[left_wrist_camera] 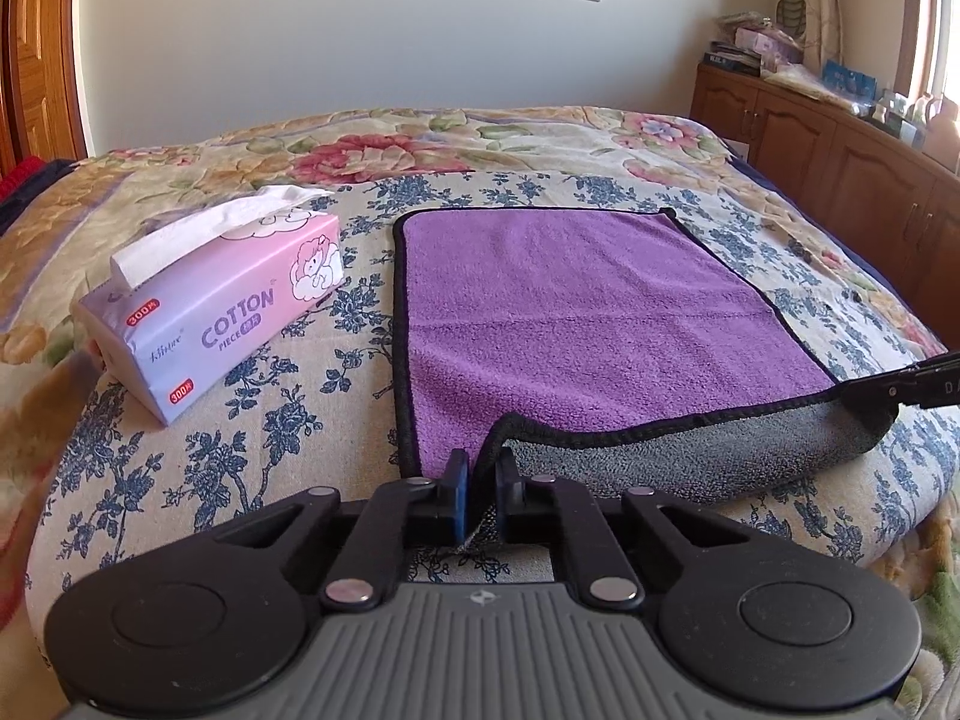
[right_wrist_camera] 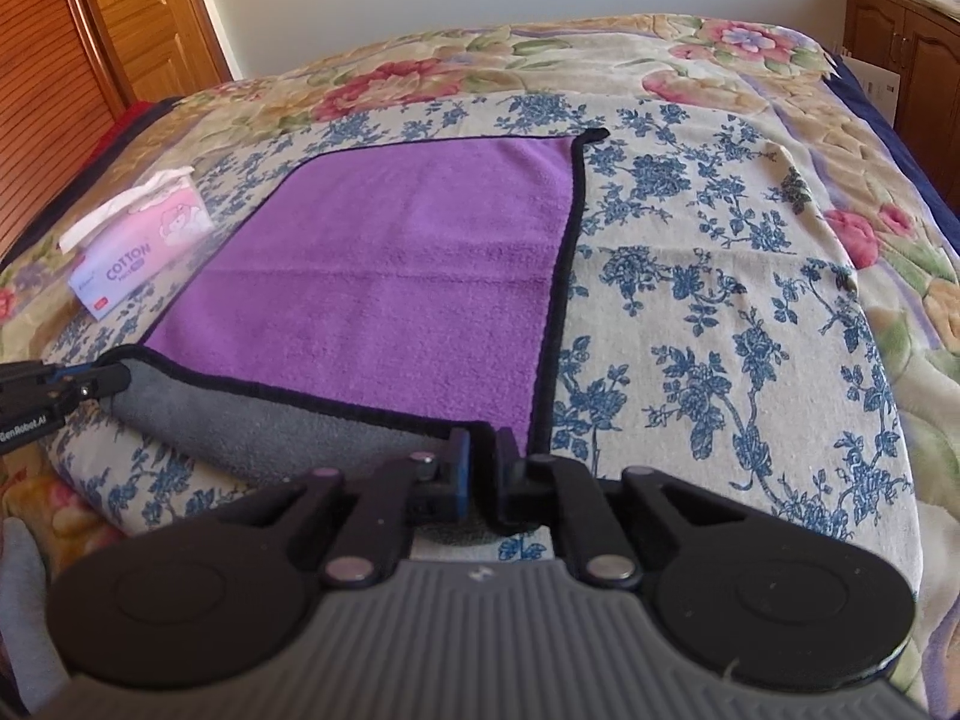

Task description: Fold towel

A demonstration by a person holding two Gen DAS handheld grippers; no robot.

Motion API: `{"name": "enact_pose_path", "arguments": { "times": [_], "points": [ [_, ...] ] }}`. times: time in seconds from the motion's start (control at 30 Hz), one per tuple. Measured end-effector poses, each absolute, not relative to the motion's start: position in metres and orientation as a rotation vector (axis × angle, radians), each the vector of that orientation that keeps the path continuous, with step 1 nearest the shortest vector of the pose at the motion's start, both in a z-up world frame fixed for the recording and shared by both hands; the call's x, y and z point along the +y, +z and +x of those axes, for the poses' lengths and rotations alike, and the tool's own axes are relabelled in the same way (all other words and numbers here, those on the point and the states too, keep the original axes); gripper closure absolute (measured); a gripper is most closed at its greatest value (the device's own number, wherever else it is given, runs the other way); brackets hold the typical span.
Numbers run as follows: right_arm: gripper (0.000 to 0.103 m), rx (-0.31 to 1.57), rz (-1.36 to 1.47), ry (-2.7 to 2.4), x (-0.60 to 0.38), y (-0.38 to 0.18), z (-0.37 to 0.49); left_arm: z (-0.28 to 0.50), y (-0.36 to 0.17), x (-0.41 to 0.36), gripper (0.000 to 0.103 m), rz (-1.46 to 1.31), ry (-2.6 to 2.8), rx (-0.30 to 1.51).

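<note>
A purple towel [left_wrist_camera: 588, 312] with black edging and a grey underside lies spread on the bed; it also shows in the right wrist view [right_wrist_camera: 396, 276]. Its near edge is lifted and curled back, so the grey side [left_wrist_camera: 690, 450] shows. My left gripper [left_wrist_camera: 482, 468] is shut on the towel's near left corner. My right gripper [right_wrist_camera: 483, 447] is shut on the near right corner. Each gripper shows in the other's view: the right one at the right edge [left_wrist_camera: 900, 387], the left one at the left edge [right_wrist_camera: 60, 387].
The bed [left_wrist_camera: 258, 432] has a blue-flowered cover over a floral quilt. A pink tissue box [left_wrist_camera: 222, 300] sits left of the towel, also in the right wrist view [right_wrist_camera: 141, 246]. A wooden cabinet [left_wrist_camera: 840, 144] stands along the bed's right side, a wooden door [right_wrist_camera: 138, 18] at far left.
</note>
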State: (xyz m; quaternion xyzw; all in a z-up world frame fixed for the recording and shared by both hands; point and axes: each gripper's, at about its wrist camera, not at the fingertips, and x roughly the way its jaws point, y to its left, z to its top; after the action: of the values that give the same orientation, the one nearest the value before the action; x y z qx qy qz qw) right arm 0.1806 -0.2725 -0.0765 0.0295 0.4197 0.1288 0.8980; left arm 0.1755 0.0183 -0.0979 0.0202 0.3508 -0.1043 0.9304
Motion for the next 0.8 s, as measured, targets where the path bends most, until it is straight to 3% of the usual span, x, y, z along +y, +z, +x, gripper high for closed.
{"name": "enact_pose_path", "arguments": {
  "times": [0.8],
  "points": [
    [0.099, 0.719, 0.045, 0.269, -0.275, -0.056, 0.187, 0.176, -0.072, 0.017, 0.097, -0.003, -0.226, 0.611]
  ]
}}
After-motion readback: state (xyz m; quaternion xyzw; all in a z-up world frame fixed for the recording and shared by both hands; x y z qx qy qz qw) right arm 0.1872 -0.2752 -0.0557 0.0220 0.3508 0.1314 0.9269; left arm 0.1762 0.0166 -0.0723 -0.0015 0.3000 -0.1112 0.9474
